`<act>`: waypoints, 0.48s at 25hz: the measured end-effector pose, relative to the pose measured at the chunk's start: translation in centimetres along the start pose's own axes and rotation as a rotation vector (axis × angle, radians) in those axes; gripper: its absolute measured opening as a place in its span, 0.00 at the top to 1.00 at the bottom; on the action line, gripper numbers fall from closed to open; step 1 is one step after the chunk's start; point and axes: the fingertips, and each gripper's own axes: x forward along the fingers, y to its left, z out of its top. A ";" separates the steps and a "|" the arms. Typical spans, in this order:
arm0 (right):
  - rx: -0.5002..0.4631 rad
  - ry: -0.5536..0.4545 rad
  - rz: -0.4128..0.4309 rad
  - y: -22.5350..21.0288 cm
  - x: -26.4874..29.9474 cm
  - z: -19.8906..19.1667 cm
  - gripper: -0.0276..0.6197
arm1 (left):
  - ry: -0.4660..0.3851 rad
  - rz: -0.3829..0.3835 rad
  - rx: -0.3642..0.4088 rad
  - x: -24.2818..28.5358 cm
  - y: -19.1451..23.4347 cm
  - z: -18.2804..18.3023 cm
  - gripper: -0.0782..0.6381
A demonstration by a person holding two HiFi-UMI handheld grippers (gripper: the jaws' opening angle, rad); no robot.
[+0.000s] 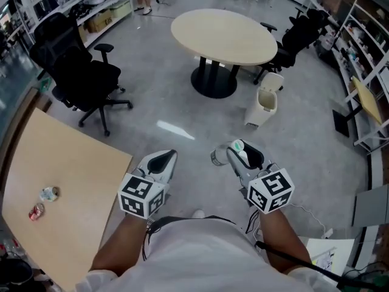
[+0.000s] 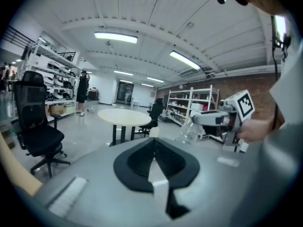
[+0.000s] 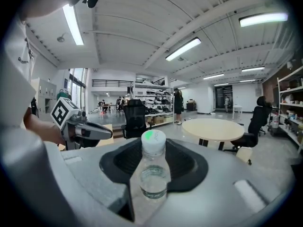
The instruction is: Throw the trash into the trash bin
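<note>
Desk scraps are too small to identify.

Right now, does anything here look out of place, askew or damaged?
A crushed reddish can and a pale crumpled piece lie loose on the wooden table at the left, far from the white trash bin beside the round table. The bin's lid sits tilted. Nothing looks spilled or broken.

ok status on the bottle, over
Right hand-held gripper shut on clear plastic bottle. Left hand-held gripper shut, empty. White trash bin ahead beside round table; bare floor between, nothing in the way.
</note>
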 end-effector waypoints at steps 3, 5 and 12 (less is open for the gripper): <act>0.018 -0.007 -0.057 -2.8 -2.9 -0.8 0.72 | 0.009 -0.053 0.024 2.7 -2.9 0.6 0.88; 0.034 -0.014 -0.095 -4.4 -4.4 -1.3 0.72 | 0.022 -0.094 0.030 4.2 -4.5 0.7 0.88; 0.122 -0.043 -0.228 -8.3 -9.9 -3.5 0.72 | 0.092 -0.228 0.068 7.9 -10.1 0.3 0.88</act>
